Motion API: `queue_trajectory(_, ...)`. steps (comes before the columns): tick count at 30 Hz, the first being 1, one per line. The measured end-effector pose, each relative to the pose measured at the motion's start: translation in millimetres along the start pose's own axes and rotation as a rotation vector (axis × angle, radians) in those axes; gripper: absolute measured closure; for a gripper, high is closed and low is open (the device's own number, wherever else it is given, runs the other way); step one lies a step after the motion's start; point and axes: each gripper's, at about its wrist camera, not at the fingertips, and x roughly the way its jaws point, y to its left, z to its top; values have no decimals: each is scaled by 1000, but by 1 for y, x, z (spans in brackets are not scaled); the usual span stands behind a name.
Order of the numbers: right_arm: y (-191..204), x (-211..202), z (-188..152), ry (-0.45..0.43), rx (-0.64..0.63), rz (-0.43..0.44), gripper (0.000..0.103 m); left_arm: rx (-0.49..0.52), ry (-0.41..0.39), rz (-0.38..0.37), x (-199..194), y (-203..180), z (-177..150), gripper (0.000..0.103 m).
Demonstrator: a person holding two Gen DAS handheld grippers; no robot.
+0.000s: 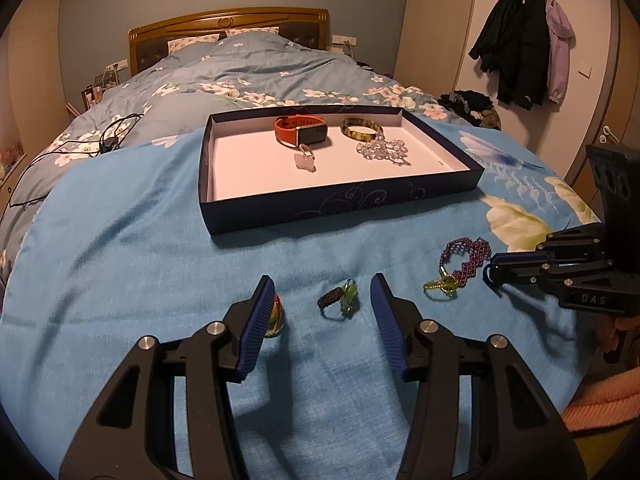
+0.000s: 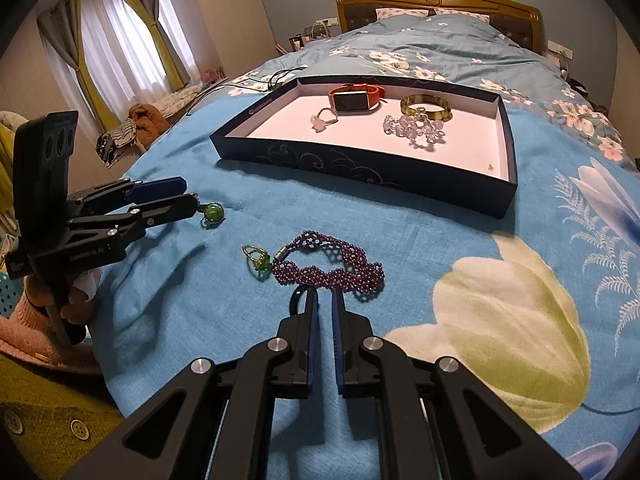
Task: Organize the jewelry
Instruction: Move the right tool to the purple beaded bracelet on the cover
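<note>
A dark blue tray [image 1: 344, 208] [image 2: 360, 168] on the blue blanket holds an orange watch [image 1: 300, 130] [image 2: 354, 98], a yellow-green bangle [image 1: 360, 130] [image 2: 426, 107], a clear bead bracelet [image 1: 384, 150] [image 2: 416, 130] and a pale pink ring [image 1: 305, 158] [image 2: 324, 119]. My left gripper [image 1: 323, 292] [image 2: 192, 196] is open, its fingers either side of a green-stone ring [image 1: 340, 300] [image 2: 212, 213]. A gold-red item [image 1: 275, 318] lies by its left finger. My right gripper [image 2: 325, 298] [image 1: 494, 270] is shut and empty, just short of a purple beaded bracelet [image 2: 332, 266] [image 1: 466, 256] with a gold-green ring [image 2: 258, 262] [image 1: 442, 284] beside it.
The bed carries a floral duvet [image 1: 240, 76] with black cables [image 1: 116, 136] at the left. Coats [image 1: 524, 44] hang on the right wall. Curtains [image 2: 120, 40] and clutter are on the floor to the left of the bed.
</note>
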Motion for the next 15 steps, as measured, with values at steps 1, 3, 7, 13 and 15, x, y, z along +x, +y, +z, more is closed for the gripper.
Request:
queue_trajectory(1,0,0,1,0,3,3,95,2,5,-6,1,0,0,57)
queue_trajectory(3,-1,0,2,-5,6,15,94,9,9,-10,2,-1,0,57)
queue_trajectory(7,-5,-6,7,-40,9,-10,91,21,14,-16,4,-3,0,58)
queue_trajectory(13,-12,7,18,-26,-6,-52,75,42,22,-50,2,-7,-1,59)
queue_trajectory(15,-11,12,20,-12,-22,-59,75,52,30,-64,1,-9,-4,59)
